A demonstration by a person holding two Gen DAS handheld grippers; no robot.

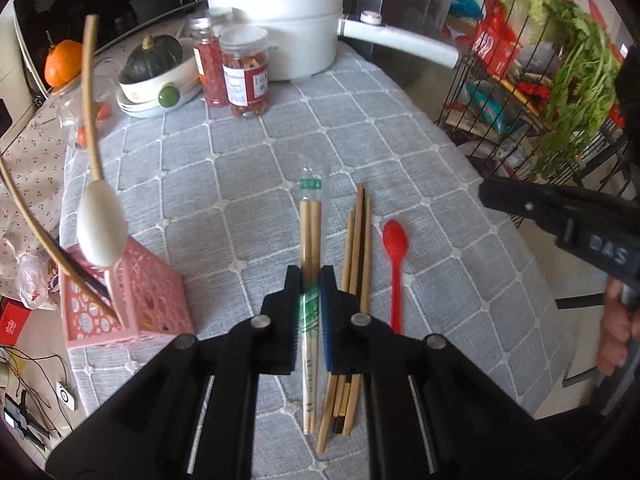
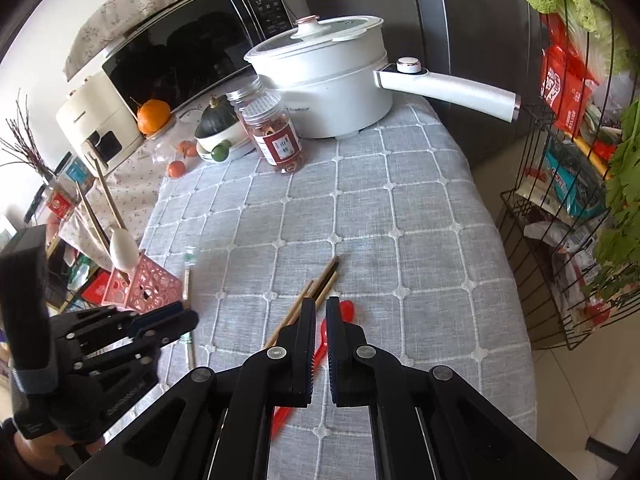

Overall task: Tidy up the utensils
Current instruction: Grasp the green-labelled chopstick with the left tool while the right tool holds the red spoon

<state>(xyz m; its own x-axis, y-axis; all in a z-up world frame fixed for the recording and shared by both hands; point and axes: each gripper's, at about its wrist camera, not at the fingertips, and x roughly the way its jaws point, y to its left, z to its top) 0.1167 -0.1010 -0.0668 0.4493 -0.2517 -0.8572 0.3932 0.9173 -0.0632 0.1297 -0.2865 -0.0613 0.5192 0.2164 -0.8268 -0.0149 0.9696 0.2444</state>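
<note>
We see the left gripper clamping plastic-wrapped wooden chopsticks on the quilted grey tablecloth. Right gripper nearly closed, empty, above the glossy red spoon. Loose chopsticks alongside; perforated pink basket left; smooth white pot beyond.

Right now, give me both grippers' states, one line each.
Left gripper: shut on the wrapped chopsticks.
Right gripper: nearly shut, holding nothing; the red spoon lies on the table beneath it.

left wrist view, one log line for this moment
left gripper shut on wrapped chopsticks | right gripper shut, holding nothing | pink basket holds white spoon
</note>
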